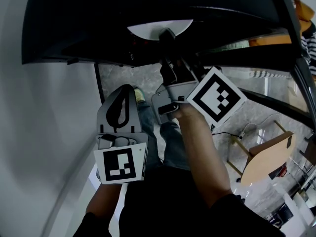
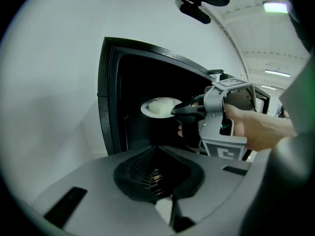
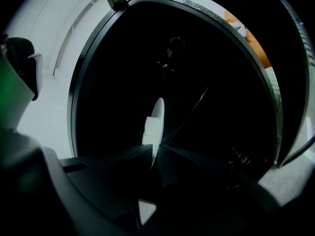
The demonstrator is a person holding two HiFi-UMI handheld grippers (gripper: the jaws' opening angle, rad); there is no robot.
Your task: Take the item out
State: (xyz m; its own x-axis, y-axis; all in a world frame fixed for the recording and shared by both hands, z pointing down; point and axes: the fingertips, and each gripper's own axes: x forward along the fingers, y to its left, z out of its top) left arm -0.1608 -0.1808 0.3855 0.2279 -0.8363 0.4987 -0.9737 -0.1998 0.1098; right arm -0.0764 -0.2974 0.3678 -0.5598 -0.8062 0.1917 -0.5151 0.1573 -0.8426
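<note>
A white plate point(image 1: 160, 28) point(image 2: 147, 111) carrying a pale white block of food point(image 2: 160, 104) point(image 3: 149, 127) sits at the mouth of a black oven-like cavity point(image 2: 128, 87). My right gripper point(image 1: 167, 34) point(image 2: 176, 111) point(image 3: 153, 154) reaches into the opening, and its jaws are shut on the plate's near rim point(image 3: 157, 117), which shows edge-on between them. My left gripper point(image 1: 129, 89) point(image 2: 157, 148) hangs back below and left of the opening, with its jaws together and nothing in them.
The appliance's black frame point(image 1: 59, 58) point(image 3: 78, 82) surrounds the opening, with its door point(image 1: 296, 68) swung out at the right. A plain grey wall point(image 1: 44, 132) is at the left. On the marble floor to the right stands a wooden chair point(image 1: 266, 159).
</note>
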